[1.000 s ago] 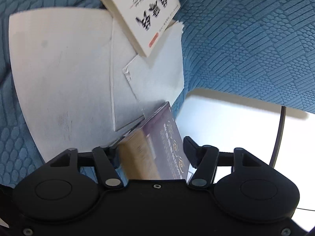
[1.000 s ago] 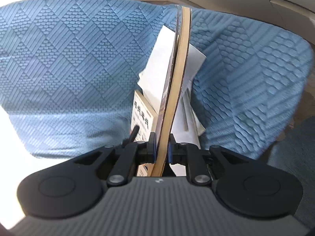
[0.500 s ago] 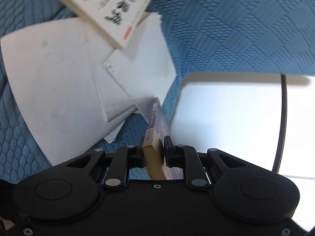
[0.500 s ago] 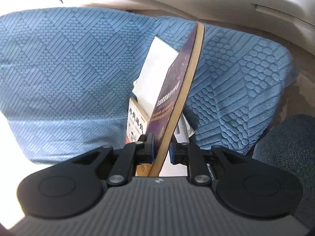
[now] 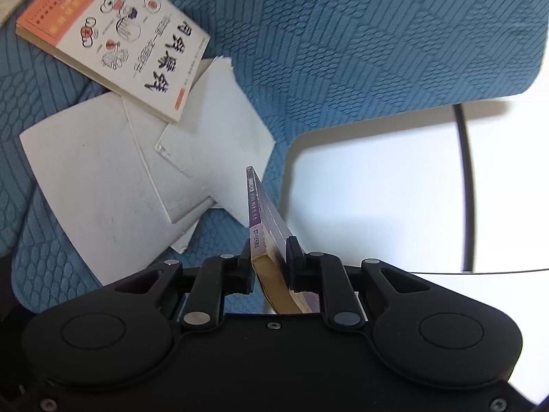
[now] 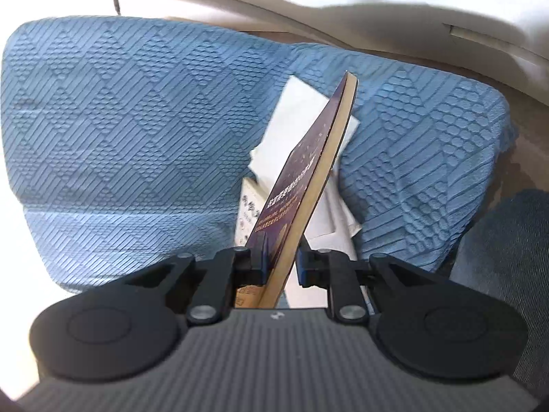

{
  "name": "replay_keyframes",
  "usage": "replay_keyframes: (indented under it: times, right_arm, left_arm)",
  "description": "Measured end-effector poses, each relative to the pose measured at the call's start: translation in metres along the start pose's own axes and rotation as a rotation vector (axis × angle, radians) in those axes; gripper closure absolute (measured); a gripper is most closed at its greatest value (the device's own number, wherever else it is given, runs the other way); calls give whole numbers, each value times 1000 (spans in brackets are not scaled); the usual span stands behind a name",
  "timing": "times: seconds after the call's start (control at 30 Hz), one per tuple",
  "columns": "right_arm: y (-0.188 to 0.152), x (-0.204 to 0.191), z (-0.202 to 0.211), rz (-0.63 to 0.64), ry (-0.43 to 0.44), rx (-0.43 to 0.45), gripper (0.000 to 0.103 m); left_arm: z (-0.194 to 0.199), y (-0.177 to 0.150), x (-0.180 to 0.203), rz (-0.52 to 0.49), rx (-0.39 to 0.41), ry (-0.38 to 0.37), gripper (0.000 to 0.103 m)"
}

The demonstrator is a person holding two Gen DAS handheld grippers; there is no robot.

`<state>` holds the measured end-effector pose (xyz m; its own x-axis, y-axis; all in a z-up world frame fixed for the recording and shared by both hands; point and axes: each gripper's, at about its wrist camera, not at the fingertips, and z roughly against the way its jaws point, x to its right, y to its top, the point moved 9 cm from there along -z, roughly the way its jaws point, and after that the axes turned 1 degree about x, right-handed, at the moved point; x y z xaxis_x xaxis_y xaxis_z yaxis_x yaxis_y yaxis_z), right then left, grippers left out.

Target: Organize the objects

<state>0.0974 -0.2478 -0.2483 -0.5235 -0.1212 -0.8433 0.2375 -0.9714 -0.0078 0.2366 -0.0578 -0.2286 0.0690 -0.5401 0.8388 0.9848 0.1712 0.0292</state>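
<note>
A thin purple book [image 5: 262, 216] is held edge-on between both grippers above a blue textured cushion [image 5: 343, 51]. My left gripper [image 5: 269, 254] is shut on its spine end. My right gripper [image 6: 281, 257] is shut on the other end, where the purple book [image 6: 308, 171] stands tilted to the right, its cover facing left. A white and orange book [image 5: 116, 37] lies flat on the cushion at upper left, over several white sheets and booklets [image 5: 137, 158]. The same white book [image 6: 247, 213] and papers [image 6: 302, 116] show behind the purple book in the right wrist view.
The blue cushion [image 6: 120, 120] fills most of both views. A bright white floor [image 5: 377, 199] with a thin black cable [image 5: 466, 189] lies past the cushion's edge at right. A dark blue surface [image 6: 507, 257] sits at the right of the right wrist view.
The left gripper went from open around the purple book to shut on it. The book has lifted and tilted rightward in the right wrist view; the papers have receded.
</note>
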Motion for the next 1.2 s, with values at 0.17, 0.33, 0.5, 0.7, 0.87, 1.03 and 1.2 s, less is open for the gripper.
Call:
replay_keyframes:
  times: [0.17,0.33,0.5,0.7,0.87,1.03,1.2]
  right_arm:
    - [-12,-21,13,33,33,-7,83]
    - [-29,-36,23,126,77,-13,83]
    - [-50,-51,28,183,109,-33,83]
    - [-73,-75,23,252,141,-77,83]
    - [-94,-101,19,316,161,-108,82]
    - [-119,-125,15,377,180,-155,82]
    - [-148,-148,5,415,203,-208,82]
  left_arm:
    - [32,-1,17,-42,13,-21,86]
    - [66,-4,22,-81,37,-30,86]
    - [99,-8,19,-101,76,-49,85]
    - [138,-9,15,-121,142,-57,85]
    - [176,-7,11,-118,207,-75,84]
    - [215,-4,3,-104,270,-90,84]
    - [254,6,-10,-92,324,-100,84]
